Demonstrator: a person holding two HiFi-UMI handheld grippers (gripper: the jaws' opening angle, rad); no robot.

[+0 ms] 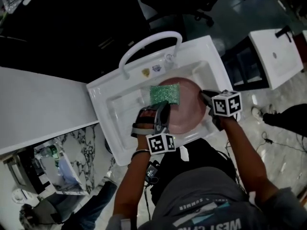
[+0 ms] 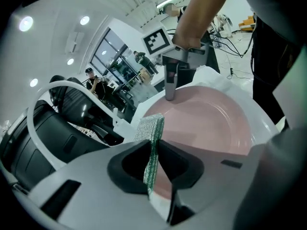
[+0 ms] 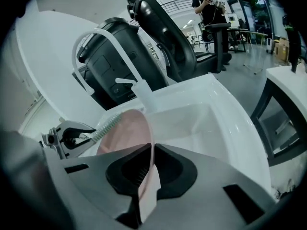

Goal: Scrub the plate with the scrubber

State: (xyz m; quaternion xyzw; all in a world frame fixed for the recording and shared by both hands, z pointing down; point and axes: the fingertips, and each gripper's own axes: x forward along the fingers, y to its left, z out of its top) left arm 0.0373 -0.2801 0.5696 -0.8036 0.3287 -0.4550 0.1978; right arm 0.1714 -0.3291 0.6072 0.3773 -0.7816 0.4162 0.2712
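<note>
Clamps the jaws of the left gripper (image 2: 154,163) on the green scrubber (image 2: 150,128) and pinches those of the right gripper (image 3: 148,169) on the pink plate (image 1: 190,105) rim, bracing it in the white sink (image 1: 109,96) at frame centre, likely against sliding under the pad.

The head view looked steeply down from above the person onto the sink (image 1: 103,87), with its faucet (image 1: 148,44) at 12 o'clock. The left gripper view sat close over the plate (image 2: 206,123) and faced the right gripper (image 2: 169,97) at 12 o'clock. The right gripper view faced the faucet at 11 o'clock. All three views shared the plate.
</note>
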